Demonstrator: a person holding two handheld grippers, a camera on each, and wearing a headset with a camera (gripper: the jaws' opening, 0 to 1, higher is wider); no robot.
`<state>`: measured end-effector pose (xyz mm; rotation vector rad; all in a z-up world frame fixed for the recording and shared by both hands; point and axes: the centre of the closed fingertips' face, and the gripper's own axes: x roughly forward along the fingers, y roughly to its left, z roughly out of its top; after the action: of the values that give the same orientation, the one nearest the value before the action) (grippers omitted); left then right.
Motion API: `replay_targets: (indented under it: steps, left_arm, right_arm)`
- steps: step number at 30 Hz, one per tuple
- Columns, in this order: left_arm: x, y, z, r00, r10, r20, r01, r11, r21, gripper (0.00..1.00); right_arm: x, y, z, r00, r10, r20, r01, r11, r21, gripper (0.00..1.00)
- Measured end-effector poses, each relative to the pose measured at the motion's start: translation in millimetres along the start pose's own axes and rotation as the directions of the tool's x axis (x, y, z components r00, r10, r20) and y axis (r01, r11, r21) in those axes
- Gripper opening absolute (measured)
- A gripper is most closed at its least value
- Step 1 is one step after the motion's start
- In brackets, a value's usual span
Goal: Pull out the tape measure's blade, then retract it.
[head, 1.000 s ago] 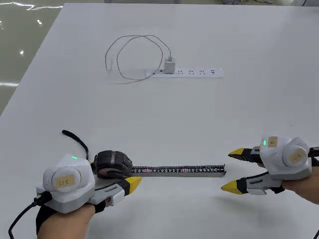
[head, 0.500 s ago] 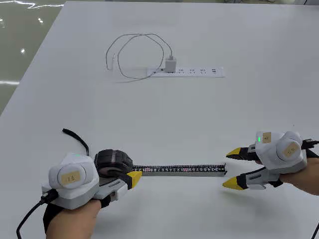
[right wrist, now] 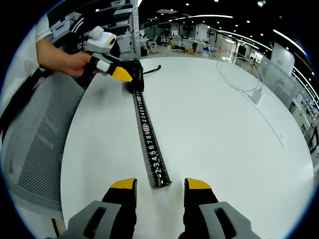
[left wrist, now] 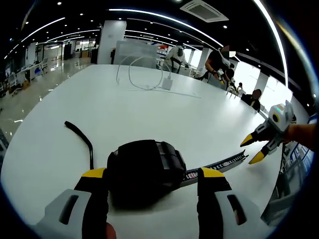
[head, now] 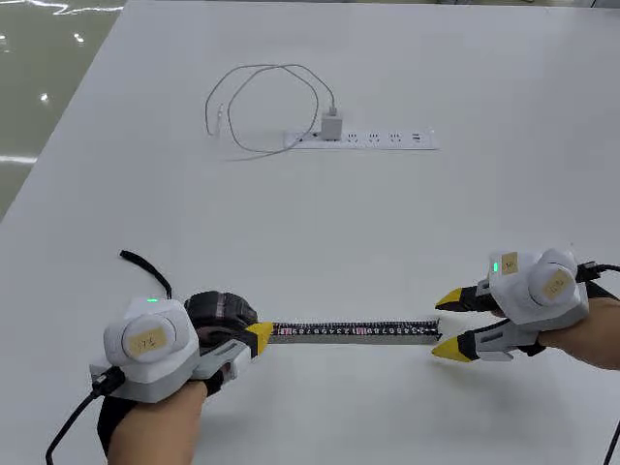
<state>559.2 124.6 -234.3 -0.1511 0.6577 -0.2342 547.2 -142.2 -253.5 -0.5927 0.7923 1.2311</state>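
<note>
1. The tape measure case (head: 218, 312) looks like black matt rubber or plastic, ribbed across its back.
2. Its blade (head: 354, 331) is a thin dark strip with printed marks and a faint sheen.
3. The left gripper (left wrist: 153, 175) and the right gripper (head: 446, 325) have smooth white plastic shells and matt yellow tips.
4. The table (head: 387, 223) is smooth, white and satin.
5. The chair (right wrist: 35, 134) is grey woven mesh.
6. The floor (head: 39, 68) is polished and reflective.

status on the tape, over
Left gripper shut on case. Right gripper open at blade end. Blade out, flat on table. Power strip far off its line.
</note>
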Motion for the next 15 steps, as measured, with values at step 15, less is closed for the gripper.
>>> replay_targets:
  steps: [15]
  left_arm:
    - [4.5,5.1,-1.8,0.9993,0.038,-0.002,-0.038,0.999,-0.028,0.64]
  right_arm:
    - [2.9,-2.9,-3.0,0.9996,0.007,-0.029,-0.008,1.000,-0.027,0.31]
